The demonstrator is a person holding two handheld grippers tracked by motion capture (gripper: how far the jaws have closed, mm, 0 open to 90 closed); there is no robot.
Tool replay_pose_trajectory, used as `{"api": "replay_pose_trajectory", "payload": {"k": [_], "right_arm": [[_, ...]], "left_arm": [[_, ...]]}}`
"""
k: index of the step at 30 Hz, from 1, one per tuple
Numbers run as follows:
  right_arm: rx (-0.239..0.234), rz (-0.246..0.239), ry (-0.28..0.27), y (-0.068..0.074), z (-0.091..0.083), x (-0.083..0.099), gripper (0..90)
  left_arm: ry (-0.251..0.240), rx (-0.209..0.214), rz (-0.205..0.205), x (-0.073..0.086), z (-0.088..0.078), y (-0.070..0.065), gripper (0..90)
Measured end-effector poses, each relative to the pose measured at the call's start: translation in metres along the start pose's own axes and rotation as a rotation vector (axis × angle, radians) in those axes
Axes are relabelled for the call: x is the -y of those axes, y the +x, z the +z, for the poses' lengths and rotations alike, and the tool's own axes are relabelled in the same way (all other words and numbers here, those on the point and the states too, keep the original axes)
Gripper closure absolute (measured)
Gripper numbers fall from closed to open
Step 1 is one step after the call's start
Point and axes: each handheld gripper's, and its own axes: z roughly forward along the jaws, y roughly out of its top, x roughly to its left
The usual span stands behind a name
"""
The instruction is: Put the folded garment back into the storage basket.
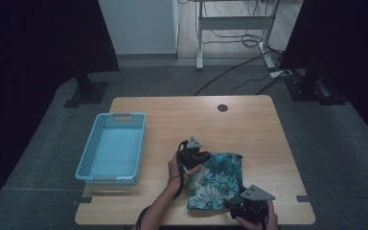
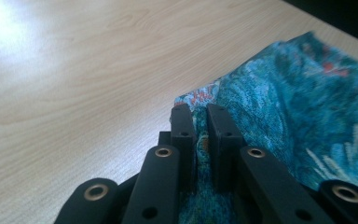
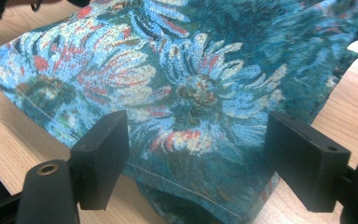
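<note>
While one floral cloth [image 1: 216,181] lies on the worktop [image 1: 249,127] beside one blue basket [image 1: 111,147], the left gripper [image 2: 199,116] pinches its corner; the right gripper [image 3: 196,154] hovers, fingers apart, over its edge.

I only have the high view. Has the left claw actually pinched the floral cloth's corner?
Observer: Yes. In the left gripper view the left claw has its jaws shut on a corner of the floral cloth.
Operator: And the right claw?
Observer: The right claw is wide open; the cloth's near hem lies between its jaws, unpinched.
Operator: Is that hem flat?
Observer: It lies on the table, with a small fold at the edge.
</note>
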Motion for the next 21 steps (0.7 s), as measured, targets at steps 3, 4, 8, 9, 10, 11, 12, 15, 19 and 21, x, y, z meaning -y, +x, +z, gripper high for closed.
{"api": "replay_pose_trajectory", "payload": {"k": [3,4,8,9,10,11,12,15,19,21], "right_arm": [[-0.004,-0.005,-0.001,0.002,0.002,-0.002,22.0],[-0.006,-0.009,-0.002,0.003,0.003,-0.003,22.0],[-0.012,-0.023,0.025,0.004,0.013,-0.005,23.3],[-0.015,-0.022,0.039,0.003,0.015,-0.004,23.9],[-0.021,-0.018,0.053,0.002,0.018,-0.004,24.4],[-0.024,-0.017,0.066,0.001,0.020,-0.004,24.7],[-0.029,-0.015,0.082,0.000,0.022,-0.003,24.9],[-0.035,-0.013,0.101,-0.001,0.024,-0.002,25.3],[-0.038,-0.005,0.106,-0.003,0.024,-0.002,26.8],[-0.037,-0.001,0.104,-0.003,0.024,-0.001,27.6]], "left_arm": [[-0.009,0.016,-0.012,-0.002,-0.002,-0.001,81.9],[-0.009,0.019,-0.015,-0.001,-0.002,0.000,81.9],[-0.008,0.032,-0.031,-0.001,-0.002,0.002,81.9],[-0.009,0.038,-0.035,-0.002,-0.002,0.003,81.9],[-0.009,0.043,-0.034,-0.002,-0.002,0.004,81.9],[-0.008,0.046,-0.034,-0.002,-0.002,0.004,81.9],[-0.009,0.050,-0.037,-0.003,-0.002,0.005,81.9],[-0.013,0.064,-0.048,-0.003,-0.002,0.008,82.0],[-0.021,0.085,-0.082,-0.002,-0.003,0.015,82.0],[-0.026,0.087,-0.097,0.000,-0.004,0.019,82.2]]}}
